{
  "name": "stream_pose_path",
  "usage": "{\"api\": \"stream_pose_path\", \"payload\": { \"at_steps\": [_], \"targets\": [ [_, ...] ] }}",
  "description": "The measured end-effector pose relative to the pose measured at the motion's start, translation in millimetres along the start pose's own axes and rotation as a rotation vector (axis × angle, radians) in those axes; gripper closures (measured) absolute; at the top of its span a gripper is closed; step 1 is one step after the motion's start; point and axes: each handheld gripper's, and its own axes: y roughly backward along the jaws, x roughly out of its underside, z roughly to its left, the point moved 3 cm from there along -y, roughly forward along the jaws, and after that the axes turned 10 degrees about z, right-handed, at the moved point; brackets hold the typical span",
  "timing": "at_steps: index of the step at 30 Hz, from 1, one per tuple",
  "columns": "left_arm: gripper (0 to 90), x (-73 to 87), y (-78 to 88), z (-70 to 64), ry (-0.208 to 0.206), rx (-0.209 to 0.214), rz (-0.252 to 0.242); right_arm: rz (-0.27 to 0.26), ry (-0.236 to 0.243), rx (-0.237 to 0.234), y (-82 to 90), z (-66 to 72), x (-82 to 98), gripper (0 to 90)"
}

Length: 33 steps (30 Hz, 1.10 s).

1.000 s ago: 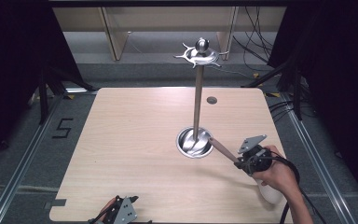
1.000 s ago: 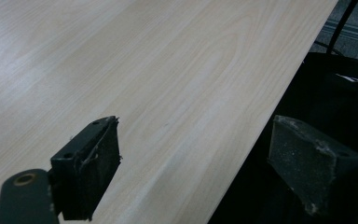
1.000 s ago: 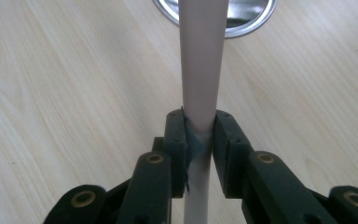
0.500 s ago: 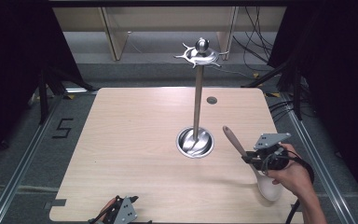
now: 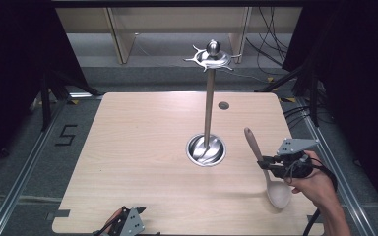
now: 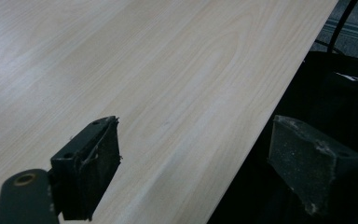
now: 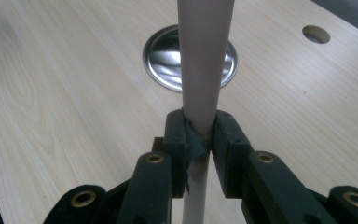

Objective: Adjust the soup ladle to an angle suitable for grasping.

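Near the table's right edge, the right gripper clamps a wooden spoon's handle beside the steel stand; the left gripper rests with jaws apart.

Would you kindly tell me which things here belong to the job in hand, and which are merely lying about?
In the job:
- pale wooden spoon, clamped in the right gripper
- tall silver hook stand

Lying about:
- left gripper, open, idle at the light wooden table edge

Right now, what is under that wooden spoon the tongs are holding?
Bare wooden table lies under the spoon, its bowl low over the top. Whether the bowl touches cannot be told. The right tongs clamp its handle.
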Motion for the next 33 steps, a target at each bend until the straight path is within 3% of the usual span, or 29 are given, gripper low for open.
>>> {"api": "stream_pose_path", "payload": {
  "at_steps": [4, 11, 14, 20, 22, 23, 27, 32, 33],
  "targets": [
    [15.6, 0.0, -0.1, -0.6, 0.007, 0.001, -0.005, -0.038, 0.015, -0.019, 3.3, -0.2, -3.5, 77.5],
    [15.6, 0.7, 0.2, 0.7, -0.002, 0.001, 0.008, -0.110, -0.005, -0.025, 8.4, 0.8, -6.7, 77.5],
    [15.6, 0.7, 0.6, 0.4, -0.003, 0.002, 0.006, -0.161, 0.002, -0.029, 9.9, 1.2, -9.6, 77.5],
    [15.6, 0.6, 0.2, 0.1, -0.006, 0.001, 0.007, -0.195, -0.012, -0.046, 13.0, 5.2, -17.3, 77.4],
    [15.6, 0.8, 0.0, 0.6, -0.006, -0.001, 0.012, -0.233, 0.005, -0.044, 12.1, 5.4, -22.4, 77.4],
    [15.6, 0.6, -0.4, -0.5, 0.009, 0.007, 0.002, -0.233, -0.002, -0.049, 13.3, 6.8, -23.9, 77.4],
    [15.6, 1.1, -0.3, 0.7, -0.005, -0.002, 0.013, -0.263, 0.009, -0.038, 15.1, 8.8, -34.1, 77.4],
    [15.6, 1.6, -2.4, 0.2, 0.018, 0.000, -0.007, -0.291, 0.031, -0.038, 19.4, 11.3, -51.3, 77.4],
    [15.6, 1.9, -0.9, 1.8, 0.001, -0.008, 0.011, -0.288, 0.034, -0.042, 20.5, 11.6, -54.6, 77.4]
  ]
}}
